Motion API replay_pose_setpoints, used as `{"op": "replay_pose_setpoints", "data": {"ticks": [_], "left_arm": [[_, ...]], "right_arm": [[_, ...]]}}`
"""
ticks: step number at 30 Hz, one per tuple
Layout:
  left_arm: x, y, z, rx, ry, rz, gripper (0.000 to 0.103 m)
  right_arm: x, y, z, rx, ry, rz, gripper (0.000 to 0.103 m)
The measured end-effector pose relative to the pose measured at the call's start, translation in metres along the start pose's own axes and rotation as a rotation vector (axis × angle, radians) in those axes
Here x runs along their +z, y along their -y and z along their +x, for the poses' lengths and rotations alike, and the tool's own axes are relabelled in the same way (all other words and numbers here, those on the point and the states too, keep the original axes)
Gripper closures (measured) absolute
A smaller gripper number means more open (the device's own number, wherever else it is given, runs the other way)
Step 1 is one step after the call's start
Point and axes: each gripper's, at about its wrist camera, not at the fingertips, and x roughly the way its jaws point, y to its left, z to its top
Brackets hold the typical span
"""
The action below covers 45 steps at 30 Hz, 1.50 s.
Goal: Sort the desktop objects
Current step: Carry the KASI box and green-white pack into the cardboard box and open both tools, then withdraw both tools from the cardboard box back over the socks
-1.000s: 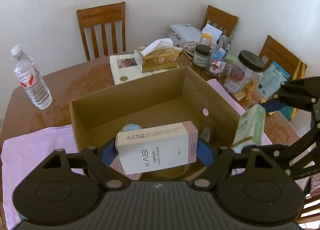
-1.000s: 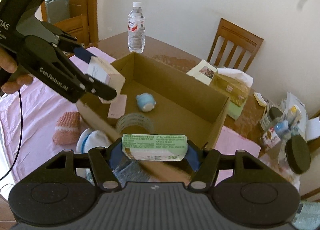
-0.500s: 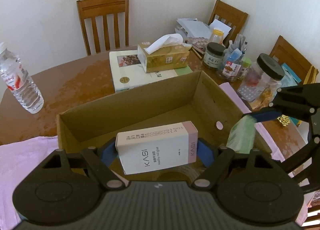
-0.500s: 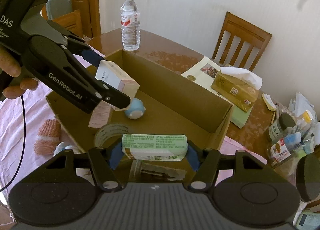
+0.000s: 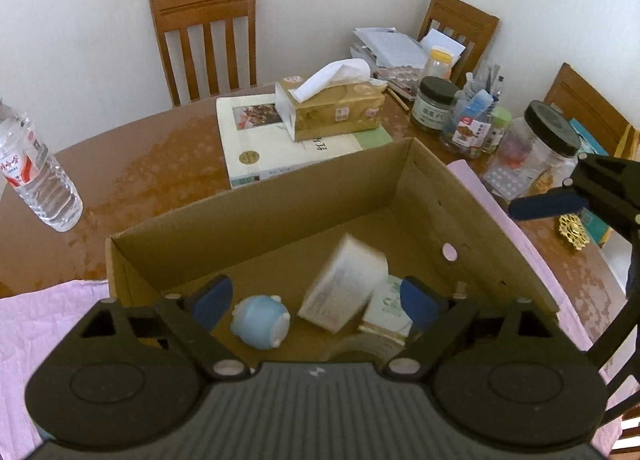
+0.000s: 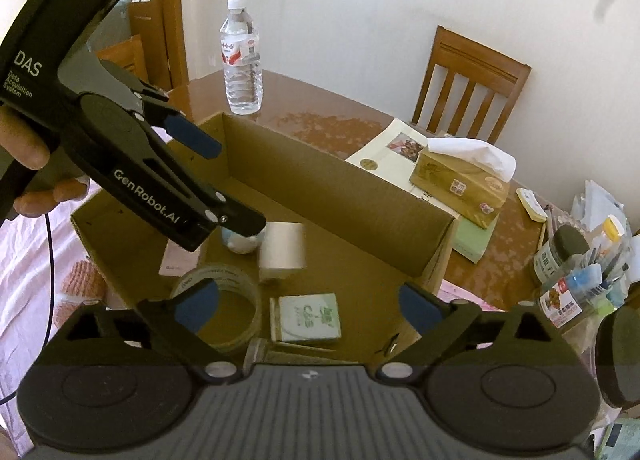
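An open cardboard carton point(image 5: 260, 200) point(image 6: 320, 180) sits on the table under both grippers. My left gripper point(image 5: 313, 302) point(image 6: 230, 186) is open and its jaws are still opening. Below them a white box point(image 5: 344, 288) point(image 6: 282, 250), blurred, drops inside the carton. My right gripper point(image 6: 309, 306) is open too, jaws still widening, one blue pad point(image 5: 548, 206) showing in the left wrist view. A green tissue pack point(image 6: 306, 318) point(image 5: 386, 308) lies flat on the carton floor beneath it. A small blue pig figure point(image 5: 260, 320) point(image 6: 240, 242) and a tape roll point(image 6: 240, 280) are also in the carton.
A water bottle point(image 5: 36, 180) stands at the left. Behind the carton a tissue box point(image 5: 332, 108) rests on a book point(image 5: 256, 148). Jars and a pen pot point(image 5: 472, 124) crowd the right. A pink cloth point(image 5: 40, 320) covers the near table, with a knitted sock point(image 6: 86, 280) on it. Wooden chairs ring the table.
Both grippers came forward over the carton and opened. The left let go of the white box and the right let go of the green pack, and both objects are now inside the carton.
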Motion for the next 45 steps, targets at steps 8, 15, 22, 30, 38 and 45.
{"op": "replay_pose_setpoints", "data": {"ticks": [8, 15, 22, 30, 38, 45], "left_arm": [[-0.010, 0.010, -0.027, 0.004, 0.008, 0.035, 0.012], [-0.027, 0.020, -0.057, 0.009, 0.034, 0.043, 0.012], [-0.052, 0.030, -0.083, 0.027, 0.045, 0.063, 0.011], [-0.092, 0.032, -0.106, 0.048, 0.040, 0.054, 0.011], [-0.140, 0.037, -0.115, 0.052, 0.017, 0.069, 0.011], [-0.171, 0.040, -0.119, 0.043, 0.009, 0.050, 0.011]], "right_arm": [[-0.003, -0.013, -0.020, -0.004, 0.027, -0.020, 0.000], [-0.013, -0.032, -0.041, 0.001, 0.041, -0.043, 0.000], [-0.028, -0.055, -0.065, -0.008, 0.055, -0.062, 0.000], [-0.043, -0.084, -0.086, -0.014, 0.066, -0.057, 0.000], [-0.070, -0.115, -0.097, -0.018, 0.046, -0.029, 0.000], [-0.094, -0.136, -0.104, -0.012, 0.025, 0.008, 0.000]]}}
